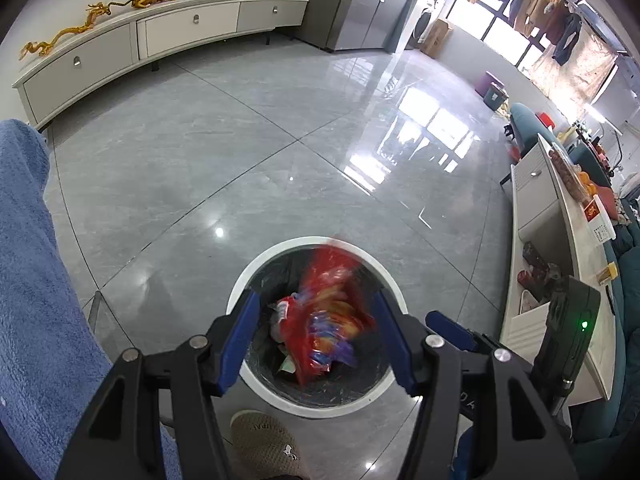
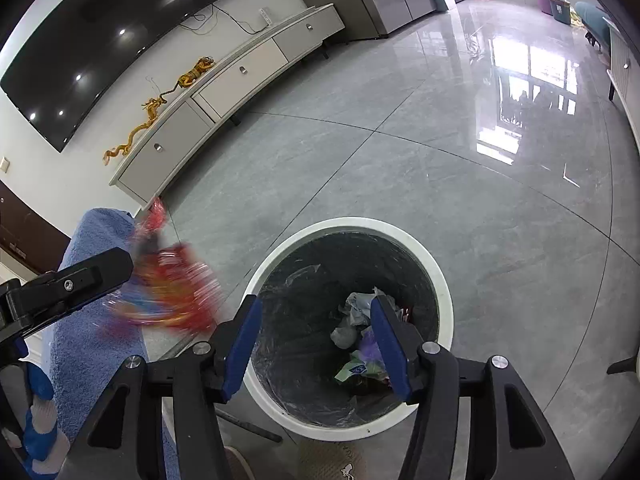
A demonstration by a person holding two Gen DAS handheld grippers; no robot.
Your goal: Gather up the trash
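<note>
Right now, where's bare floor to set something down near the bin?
Free: grey floor between the bin and the TV cabinet. Crowded: bin mouth with wrappers, red wrapper blurred between the left gripper fingers, slipper at the near rim.

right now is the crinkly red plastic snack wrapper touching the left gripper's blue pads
Cannot tell: in the left wrist view the red wrapper is a blur between the left gripper pads.

Black linkage arms with silver rivets carry blue-padded fingers (image 1: 236, 340) on the left gripper (image 1: 316, 340), the right gripper (image 2: 316, 340) matching, above a beige slipper (image 1: 266, 444).
</note>
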